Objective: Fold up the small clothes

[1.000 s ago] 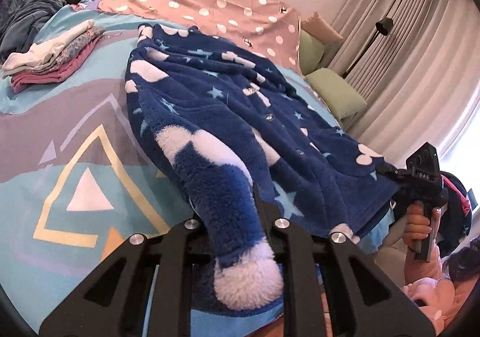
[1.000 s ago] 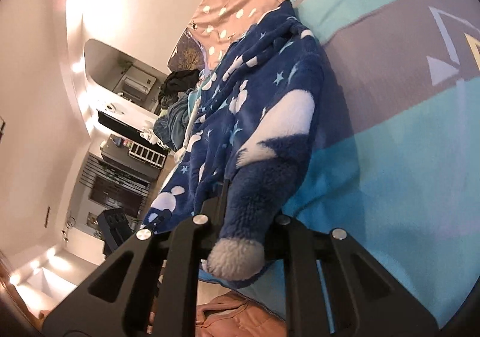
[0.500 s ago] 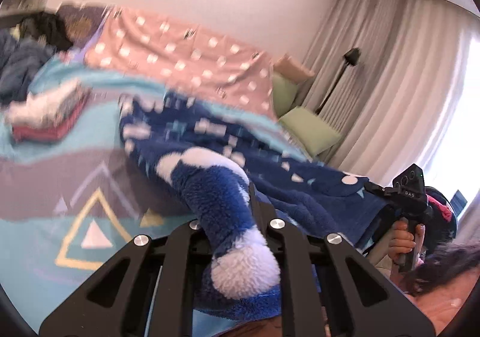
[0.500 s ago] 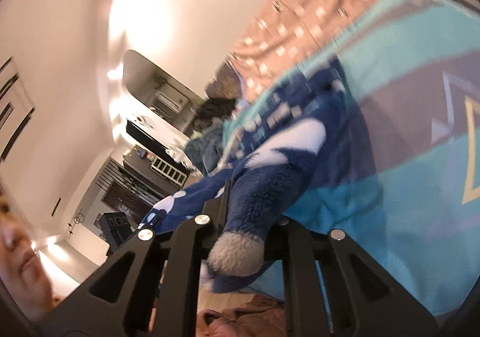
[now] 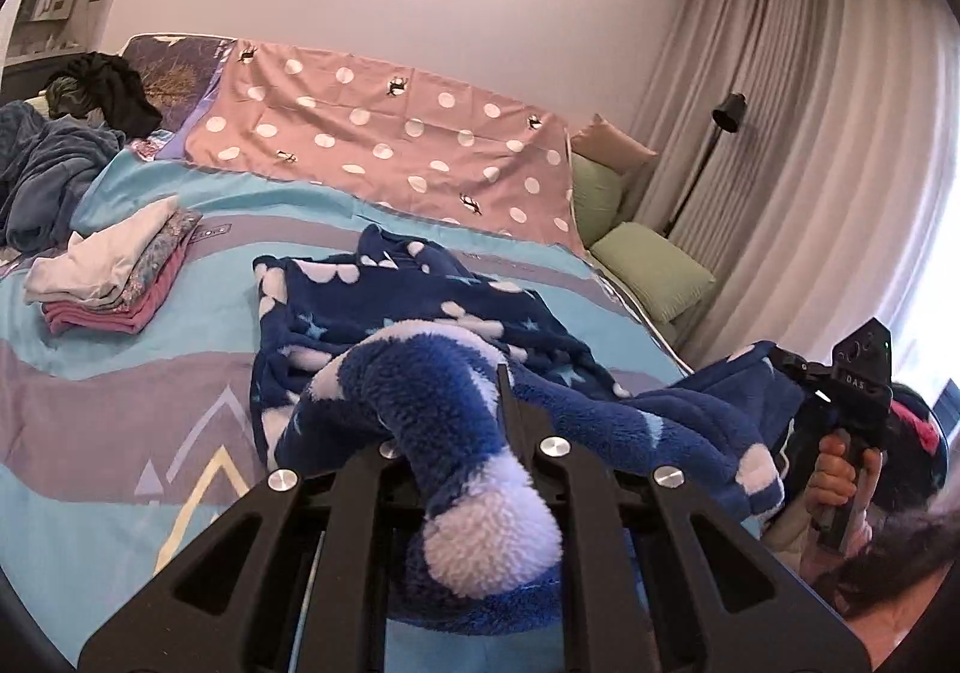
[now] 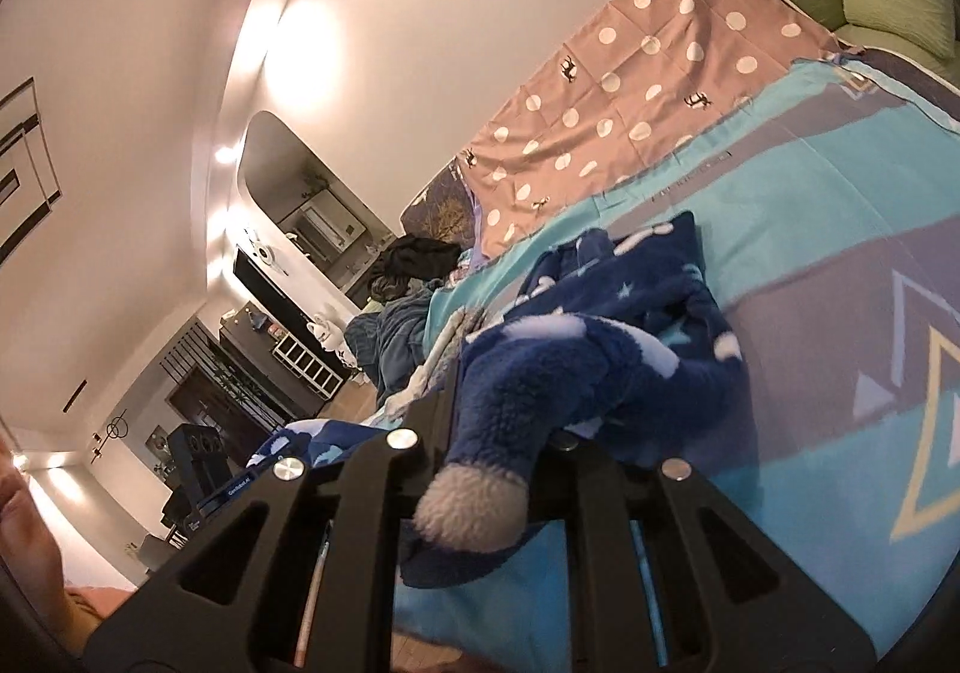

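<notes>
A fluffy dark-blue child's robe with white stars and blobs (image 5: 432,313) lies on the bed, its near hem lifted and bunched toward the far end. My left gripper (image 5: 456,403) is shut on one hem corner, whose white-tipped end (image 5: 492,541) hangs back toward the camera. My right gripper (image 6: 510,391) is shut on the other corner of the robe (image 6: 630,301). The right gripper also shows in the left wrist view (image 5: 852,391), held in a hand at the bed's right edge.
The bed has a turquoise and grey patterned cover (image 5: 120,373) and a pink dotted sheet (image 5: 390,133). A stack of folded clothes (image 5: 114,277) lies at the left. Unfolded dark clothes (image 5: 54,157) are piled far left. Green pillows (image 5: 648,265) and curtains stand at the right.
Both grippers have lifted the robe's near hem and carried it forward, so the flat robe now bunches and doubles over toward the far end.
</notes>
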A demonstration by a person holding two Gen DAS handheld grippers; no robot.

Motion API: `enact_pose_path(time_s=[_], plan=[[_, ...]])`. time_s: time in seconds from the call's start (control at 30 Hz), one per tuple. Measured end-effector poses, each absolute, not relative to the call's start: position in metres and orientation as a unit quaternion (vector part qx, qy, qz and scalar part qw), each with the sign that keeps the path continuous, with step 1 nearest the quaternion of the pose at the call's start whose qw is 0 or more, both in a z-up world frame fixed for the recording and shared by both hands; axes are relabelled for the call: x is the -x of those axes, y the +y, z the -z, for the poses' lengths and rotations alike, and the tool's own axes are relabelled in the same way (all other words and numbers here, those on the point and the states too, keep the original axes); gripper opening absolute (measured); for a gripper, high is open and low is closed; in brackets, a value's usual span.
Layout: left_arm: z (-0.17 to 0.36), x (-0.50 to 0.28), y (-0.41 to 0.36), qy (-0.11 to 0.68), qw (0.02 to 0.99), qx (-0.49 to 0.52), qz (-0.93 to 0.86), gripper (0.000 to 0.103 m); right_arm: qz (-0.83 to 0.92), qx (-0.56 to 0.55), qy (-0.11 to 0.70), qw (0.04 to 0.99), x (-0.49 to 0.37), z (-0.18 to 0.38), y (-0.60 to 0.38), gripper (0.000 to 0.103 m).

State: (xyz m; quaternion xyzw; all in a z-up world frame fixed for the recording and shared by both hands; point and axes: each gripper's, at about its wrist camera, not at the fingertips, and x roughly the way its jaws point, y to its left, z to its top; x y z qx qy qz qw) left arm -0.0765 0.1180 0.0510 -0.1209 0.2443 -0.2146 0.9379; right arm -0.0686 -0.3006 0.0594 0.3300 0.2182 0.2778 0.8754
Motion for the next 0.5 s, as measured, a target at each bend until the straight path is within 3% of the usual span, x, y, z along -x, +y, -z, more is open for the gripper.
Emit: enact_pose_path(time_s=[0.5], plan=[[-0.066, 0.013, 0.115, 0.236, 0.944, 0.114, 0.200, 0.012, -0.267, -0.318, 0.212, 0.885, 0.001, -0.068, -0.297, 0.013]])
